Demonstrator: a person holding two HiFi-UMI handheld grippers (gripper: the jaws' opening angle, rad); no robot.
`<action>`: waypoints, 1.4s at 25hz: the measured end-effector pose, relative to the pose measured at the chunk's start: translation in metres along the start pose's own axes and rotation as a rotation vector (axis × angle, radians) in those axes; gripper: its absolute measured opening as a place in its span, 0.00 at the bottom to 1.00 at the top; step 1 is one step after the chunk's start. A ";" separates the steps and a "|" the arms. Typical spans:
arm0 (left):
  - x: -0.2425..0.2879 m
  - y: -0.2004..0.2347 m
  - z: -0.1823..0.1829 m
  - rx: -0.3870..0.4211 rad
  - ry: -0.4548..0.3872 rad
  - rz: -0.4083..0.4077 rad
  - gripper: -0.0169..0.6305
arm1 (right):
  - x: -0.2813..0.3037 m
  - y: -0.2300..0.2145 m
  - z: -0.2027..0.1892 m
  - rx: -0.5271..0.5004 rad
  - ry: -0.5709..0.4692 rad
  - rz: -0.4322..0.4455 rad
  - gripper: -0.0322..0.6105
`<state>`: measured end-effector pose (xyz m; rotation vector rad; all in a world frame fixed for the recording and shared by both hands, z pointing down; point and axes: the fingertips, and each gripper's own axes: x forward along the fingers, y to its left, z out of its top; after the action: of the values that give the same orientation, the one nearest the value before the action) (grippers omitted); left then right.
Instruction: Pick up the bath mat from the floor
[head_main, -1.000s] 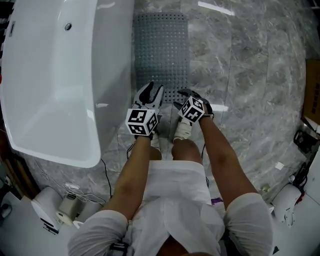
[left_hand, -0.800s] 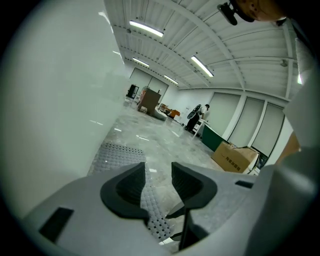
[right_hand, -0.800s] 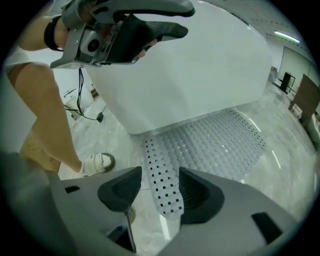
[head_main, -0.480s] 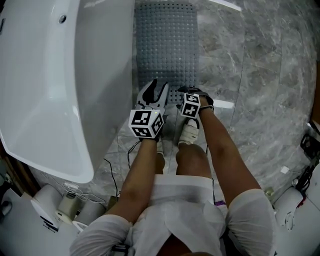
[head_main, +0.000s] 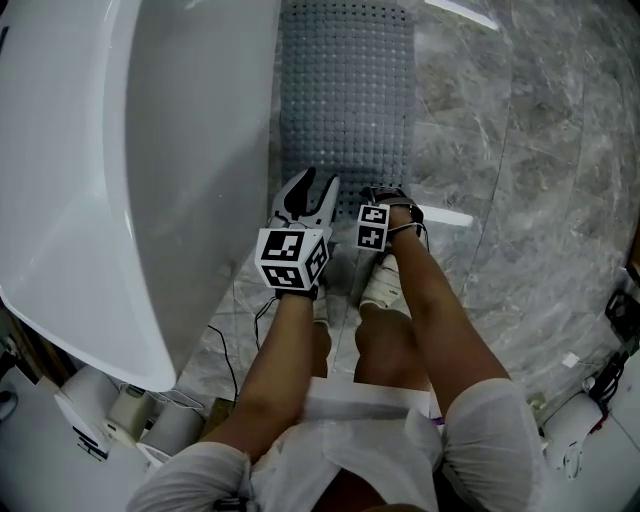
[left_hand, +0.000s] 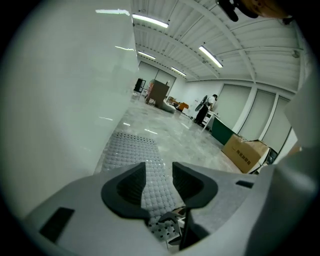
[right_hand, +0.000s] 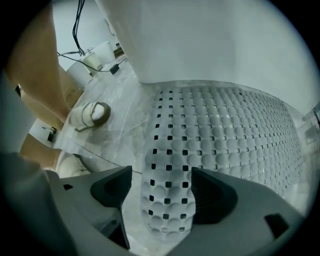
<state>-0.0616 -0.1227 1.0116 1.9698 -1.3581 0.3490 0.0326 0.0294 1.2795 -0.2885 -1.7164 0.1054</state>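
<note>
Right gripper view shows the right gripper (right_hand: 161, 176), jaws opening wide, straddling the near end of the grey bath mat (right_hand: 225, 135), which lies flat on the marble floor (right_hand: 117, 120) beside the bathtub (right_hand: 200, 40), presumably to bite its edge, while the left gripper (left_hand: 159, 172) hovers half-open over that edge.

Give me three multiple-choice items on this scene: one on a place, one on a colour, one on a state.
1. The bath mat lies:
A) inside the tub
B) on the floor beside the bathtub
C) on a shelf

2. The mat is:
A) grey
B) red
C) yellow

3. The left gripper has its jaws:
A) shut tight
B) clamped on a sponge
C) apart

Answers:
1 B: the head view shows it on the marble along the tub's side.
2 A: it is grey in every view.
3 C: the left gripper view shows a gap, with the mat beyond it.
</note>
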 end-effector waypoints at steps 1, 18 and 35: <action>0.003 0.000 0.002 0.003 -0.002 -0.003 0.29 | 0.007 -0.001 -0.002 -0.013 0.018 -0.013 0.60; 0.027 -0.005 0.006 -0.019 0.016 -0.029 0.29 | 0.036 -0.015 -0.010 -0.062 0.080 -0.149 0.43; -0.013 0.003 -0.022 0.092 0.295 -0.020 0.36 | -0.123 -0.063 0.026 0.000 0.007 -0.050 0.15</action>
<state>-0.0655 -0.0988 1.0210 1.9137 -1.1502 0.6748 0.0165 -0.0600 1.1717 -0.2458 -1.7154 0.0673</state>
